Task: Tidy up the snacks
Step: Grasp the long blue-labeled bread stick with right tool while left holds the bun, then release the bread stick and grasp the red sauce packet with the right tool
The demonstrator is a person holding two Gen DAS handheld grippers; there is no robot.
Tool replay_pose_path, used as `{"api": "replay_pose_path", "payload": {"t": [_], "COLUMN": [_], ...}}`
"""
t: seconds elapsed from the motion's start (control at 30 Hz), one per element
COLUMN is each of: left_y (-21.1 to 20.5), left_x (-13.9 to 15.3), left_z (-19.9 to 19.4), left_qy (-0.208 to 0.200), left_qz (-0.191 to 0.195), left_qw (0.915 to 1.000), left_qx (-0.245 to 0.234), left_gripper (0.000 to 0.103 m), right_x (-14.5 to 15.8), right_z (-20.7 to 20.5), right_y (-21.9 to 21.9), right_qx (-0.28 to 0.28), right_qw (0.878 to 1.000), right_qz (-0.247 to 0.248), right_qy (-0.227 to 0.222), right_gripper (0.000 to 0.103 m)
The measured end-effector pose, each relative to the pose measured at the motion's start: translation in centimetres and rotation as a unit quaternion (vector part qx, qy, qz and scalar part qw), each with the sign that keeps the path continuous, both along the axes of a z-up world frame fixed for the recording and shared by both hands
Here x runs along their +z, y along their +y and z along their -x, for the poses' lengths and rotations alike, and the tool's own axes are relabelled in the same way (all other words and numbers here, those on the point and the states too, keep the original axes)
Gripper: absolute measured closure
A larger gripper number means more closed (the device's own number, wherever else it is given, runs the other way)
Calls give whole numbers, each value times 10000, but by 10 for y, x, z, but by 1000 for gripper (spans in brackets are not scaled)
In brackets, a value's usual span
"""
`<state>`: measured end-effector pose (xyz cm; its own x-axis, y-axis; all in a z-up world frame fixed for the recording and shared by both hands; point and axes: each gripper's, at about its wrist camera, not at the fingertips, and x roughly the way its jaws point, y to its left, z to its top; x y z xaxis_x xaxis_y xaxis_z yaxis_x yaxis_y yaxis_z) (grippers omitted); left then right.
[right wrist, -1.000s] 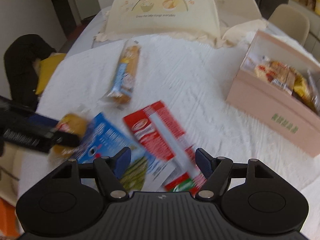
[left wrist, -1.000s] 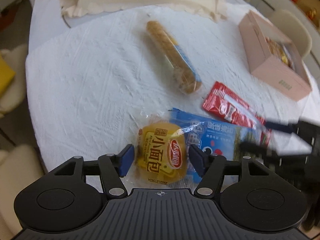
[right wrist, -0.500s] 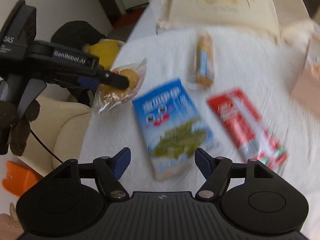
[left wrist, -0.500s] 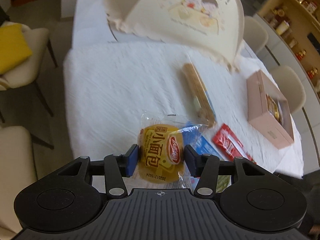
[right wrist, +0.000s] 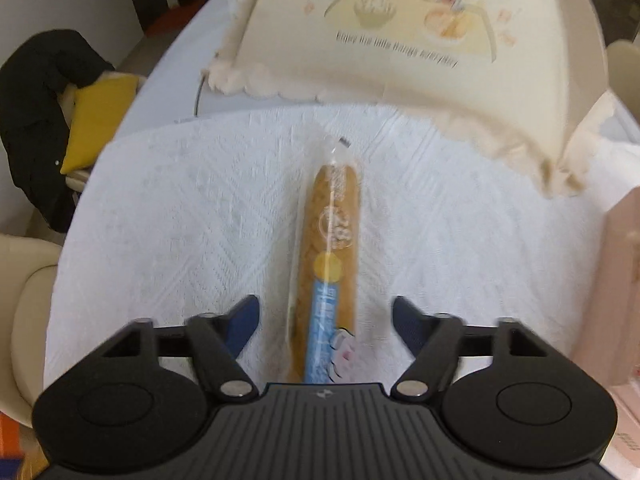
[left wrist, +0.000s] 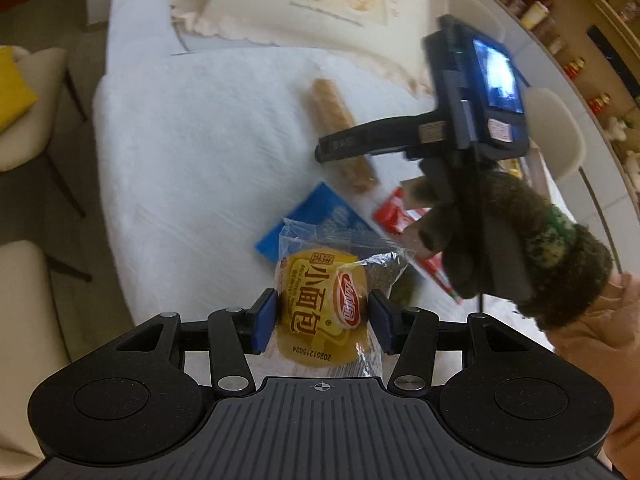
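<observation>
My left gripper (left wrist: pixel 322 316) is shut on a yellow bun packet (left wrist: pixel 316 280) and holds it above the near edge of the white-clothed table (left wrist: pixel 192 152). A long bread stick in a clear and blue wrapper (right wrist: pixel 332 232) lies flat on the cloth. My right gripper (right wrist: pixel 325 312) hangs over its near end, pointing steeply down. Its jaws are closing with the stick between them, and the pads stand clear of the wrapper on both sides. The same bread stick (left wrist: pixel 332 108) shows in the left wrist view, partly behind a right gripper finger (left wrist: pixel 360 140).
A blue packet (left wrist: pixel 316 212) and a red packet (left wrist: pixel 394 212) lie beside the stick. A pink box (right wrist: pixel 620 280) stands at the right edge. A cream food cover (right wrist: pixel 420 40) fills the back of the table. A gloved hand (left wrist: pixel 500 232) holds the right tool. Chairs (left wrist: pixel 24 120) ring the table.
The left gripper shut on the yellow bun packet and lifted it off the table. The right gripper swung from the red and blue packets to over the long bread stick.
</observation>
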<state>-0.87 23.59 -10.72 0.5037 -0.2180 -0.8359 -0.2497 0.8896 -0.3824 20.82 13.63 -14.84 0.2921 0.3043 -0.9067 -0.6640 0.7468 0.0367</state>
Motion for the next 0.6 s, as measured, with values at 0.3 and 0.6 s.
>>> {"api": "replay_pose_path", "payload": {"t": [0.3,0.6], "left_y": [-31,-84], "left_x": [-26,-49], "left_z": [-10,-31], "left_qy": [264,644], "left_qz": [1049,997], "left_qw": [9920,9842], "left_qx": [-647,-1315], "left_gripper": [48,48], "right_x": [20,24], "right_z": [29,74], "right_y": [-91,-217], "right_qx": [-249,-974], "right_qw": [9995,9950], "right_qz": [-42,-68], "right_qy": [171,189], "right_gripper": [71,69]}}
